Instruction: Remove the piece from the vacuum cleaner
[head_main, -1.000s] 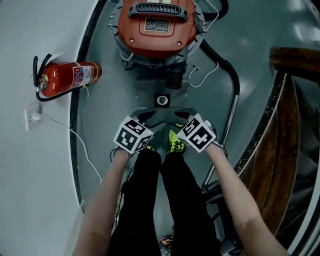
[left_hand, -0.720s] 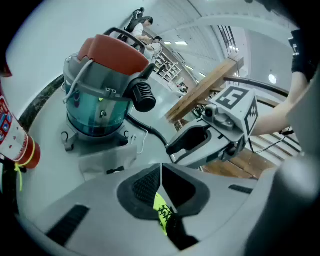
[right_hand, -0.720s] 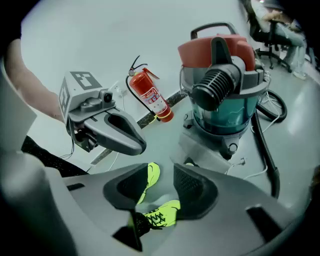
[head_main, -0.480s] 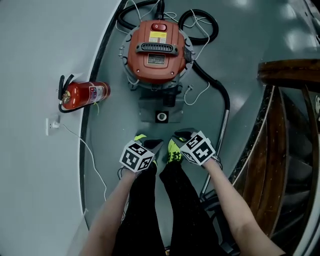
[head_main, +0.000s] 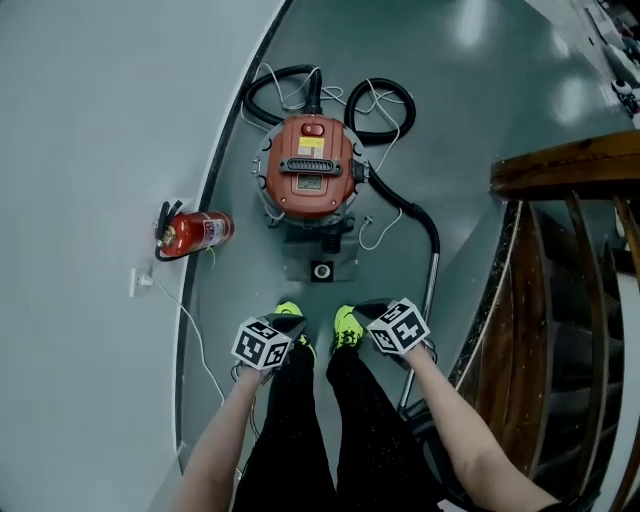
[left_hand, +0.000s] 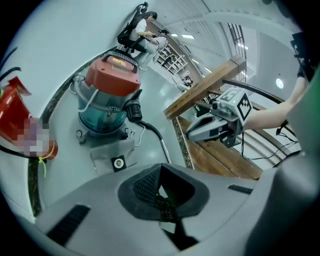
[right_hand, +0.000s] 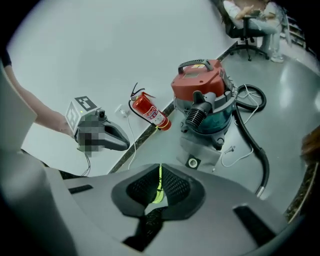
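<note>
Claws both shut and empty: the left claw (head_main: 291, 322) has its jaws pressed together with nothing between them. The right claw (head_main: 361, 308) is the same, its jaws having just closed. They hang side by side, a little apart, tips slanting down and forward over the person's yellow-green shoes (head_main: 347, 326).

The piece (head_main: 320, 268), a flat grey pad with a black square and a white ring on it, lies on the floor (head_main: 470, 120). It is ahead of both tips, roughly midway between the two claws, and touched by neither. Just beyond it stands the vacuum (head_main: 310, 172), a red lid on a teal drum, its base at the far edge of the piece.

A black hose (head_main: 405, 205) leaves the vacuum on the right claw's side. It runs back to a metal tube (head_main: 430, 295) that passes just outside the right claw.

An extinguisher (head_main: 198, 232) sits ahead of the left claw and outward from it, by the wall (head_main: 100, 120). A socket (head_main: 138, 282) and its white cord (head_main: 190, 330) are nearer that claw. A wooden rail (head_main: 560, 162) runs outward of the right claw.
</note>
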